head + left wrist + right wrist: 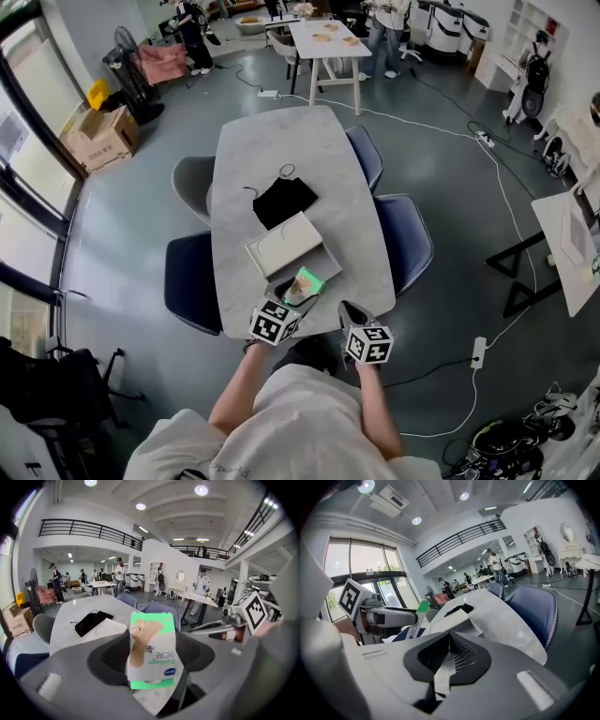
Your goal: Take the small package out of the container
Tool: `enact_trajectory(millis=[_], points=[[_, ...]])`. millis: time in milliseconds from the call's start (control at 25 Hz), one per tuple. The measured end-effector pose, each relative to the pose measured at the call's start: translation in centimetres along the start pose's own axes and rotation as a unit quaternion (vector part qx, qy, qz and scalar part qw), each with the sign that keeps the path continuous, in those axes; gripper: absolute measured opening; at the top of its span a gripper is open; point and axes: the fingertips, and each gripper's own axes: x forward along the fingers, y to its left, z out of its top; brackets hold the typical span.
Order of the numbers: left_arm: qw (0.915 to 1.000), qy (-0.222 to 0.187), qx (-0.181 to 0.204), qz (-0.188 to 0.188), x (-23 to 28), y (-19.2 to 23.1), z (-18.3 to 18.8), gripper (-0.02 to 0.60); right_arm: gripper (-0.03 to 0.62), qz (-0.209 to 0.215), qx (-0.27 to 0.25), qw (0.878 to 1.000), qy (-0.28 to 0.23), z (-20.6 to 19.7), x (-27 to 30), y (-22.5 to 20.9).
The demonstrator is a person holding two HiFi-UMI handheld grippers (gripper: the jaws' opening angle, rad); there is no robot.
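The small package (307, 283), a white and green bandage box (152, 651), is held upright above the near end of the table. My left gripper (298, 292) (152, 667) is shut on its lower part. Just beyond it lies the open grey container (328, 262), with a white lid (281, 244) resting beside and partly over it. My right gripper (345, 311) (449, 641) hovers to the right of the package, jaws shut with nothing between them. In the right gripper view the package's green edge (423, 606) sticks out past the left gripper (389, 617).
A black pouch (284, 201) with a cord lies further up the grey table (281, 141). Blue chairs (405, 239) stand along the right side, and a grey chair (192, 183) and a blue chair (190, 281) on the left. The table's near edge is under both grippers.
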Motion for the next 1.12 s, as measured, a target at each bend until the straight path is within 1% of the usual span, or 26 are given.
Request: enact_trajectory(millis=[400, 640, 920, 1120], points=[[0.9999, -0.014, -0.002, 0.001, -0.3, 0.8, 0.7, 0.350, 0.003, -0.005, -0.004, 1.000, -0.005, 0.8, 0.0, -0.1], [0.9998, -0.017, -0.009, -0.001, -0.9, 0.7, 0.4, 0.350, 0.003, 0.000, -0.013, 1.000, 0.005, 0.5, 0.0, 0.5], [0.9996, -0.025, -0.012, -0.003, -1.0, 0.8, 0.3, 0.350, 0.003, -0.003, -0.014, 1.000, 0.006, 0.3, -0.1, 0.4], [0.9997, -0.022, -0.013, -0.004, -1.2, 0.7, -0.2, 0.350, 0.003, -0.004, -0.013, 1.000, 0.002, 0.4, -0.1, 0.7]])
